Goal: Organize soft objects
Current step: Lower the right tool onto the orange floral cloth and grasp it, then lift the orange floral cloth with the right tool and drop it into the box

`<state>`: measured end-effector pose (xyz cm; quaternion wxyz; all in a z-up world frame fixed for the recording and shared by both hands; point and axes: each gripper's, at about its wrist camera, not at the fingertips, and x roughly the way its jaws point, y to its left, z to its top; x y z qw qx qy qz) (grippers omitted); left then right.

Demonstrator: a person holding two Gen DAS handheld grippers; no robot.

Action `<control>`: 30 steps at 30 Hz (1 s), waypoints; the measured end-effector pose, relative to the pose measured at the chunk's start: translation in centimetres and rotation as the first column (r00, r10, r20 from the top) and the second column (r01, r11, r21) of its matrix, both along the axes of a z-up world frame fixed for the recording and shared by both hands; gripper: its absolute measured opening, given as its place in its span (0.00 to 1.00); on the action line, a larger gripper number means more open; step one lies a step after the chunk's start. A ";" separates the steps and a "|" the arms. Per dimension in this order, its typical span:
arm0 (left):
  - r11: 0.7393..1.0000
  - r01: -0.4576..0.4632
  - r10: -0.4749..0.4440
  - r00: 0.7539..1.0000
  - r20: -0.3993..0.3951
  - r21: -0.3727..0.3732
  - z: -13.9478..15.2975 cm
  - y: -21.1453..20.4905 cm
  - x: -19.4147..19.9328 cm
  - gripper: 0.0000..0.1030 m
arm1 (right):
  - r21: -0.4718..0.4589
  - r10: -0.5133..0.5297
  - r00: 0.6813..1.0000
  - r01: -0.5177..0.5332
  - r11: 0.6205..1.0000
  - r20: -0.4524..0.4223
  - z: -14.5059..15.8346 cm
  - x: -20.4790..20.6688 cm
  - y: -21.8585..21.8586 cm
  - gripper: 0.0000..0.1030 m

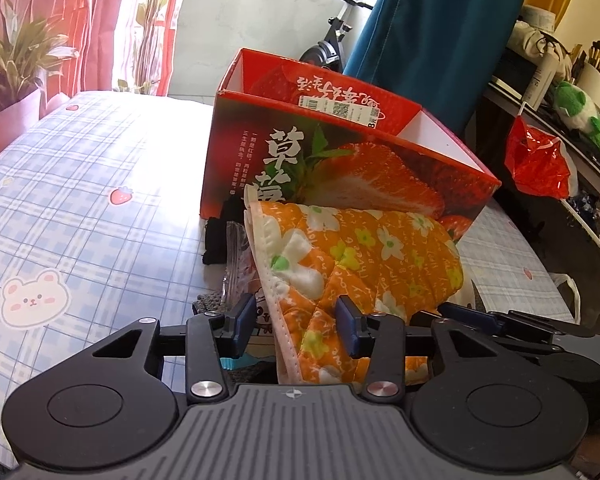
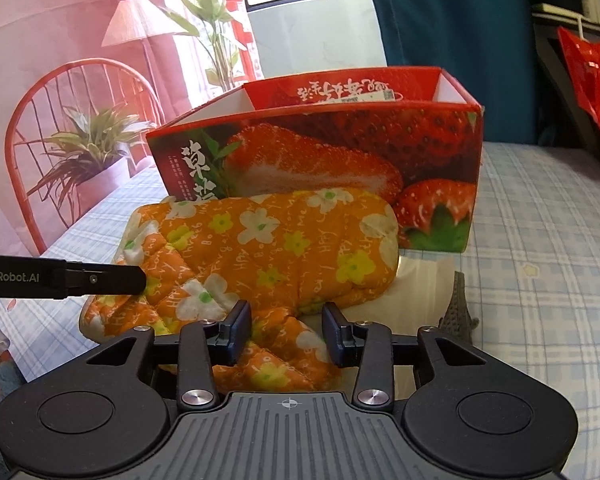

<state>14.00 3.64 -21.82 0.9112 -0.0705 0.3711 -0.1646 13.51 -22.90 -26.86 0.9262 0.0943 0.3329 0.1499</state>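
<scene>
Orange flower-printed quilted cloth (image 2: 268, 248) lies before the open red strawberry-printed cardboard box (image 2: 340, 140). Left tongs (image 1: 296, 326) and right tongs (image 2: 286, 332) straddle it, unclamped. Recommend gripping folded edges firmly, lifting level.

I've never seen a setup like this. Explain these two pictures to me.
No robot here: a person holds a two-finger gripper in each hand, each with a camera looking along its fingers. One picture comes from the left gripper, the other from the right gripper. On the checked sheet stands an open strawberry box; in front of it lies an orange flowered cloth. The cloth sits between both pairs of fingers, but the jaws stand apart and neither plainly pinches it.
</scene>
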 end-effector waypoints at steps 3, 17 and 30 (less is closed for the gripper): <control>1.000 0.020 -0.020 1.000 0.009 -0.001 0.1 -0.2 0.0 0.40 | 0.024 0.005 1.000 -0.004 1.000 -0.015 -0.2 0.1 -0.1 0.38; 0.998 0.062 -0.061 0.998 0.029 -0.016 -0.2 -0.5 0.0 0.17 | 0.064 0.055 0.998 -0.054 0.997 -0.022 -0.5 0.0 -0.1 0.28; 0.998 0.057 -0.054 0.990 0.130 -0.014 2.1 0.1 -0.7 0.13 | 0.048 0.086 0.987 -0.093 0.995 0.134 2.3 -1.3 0.0 0.14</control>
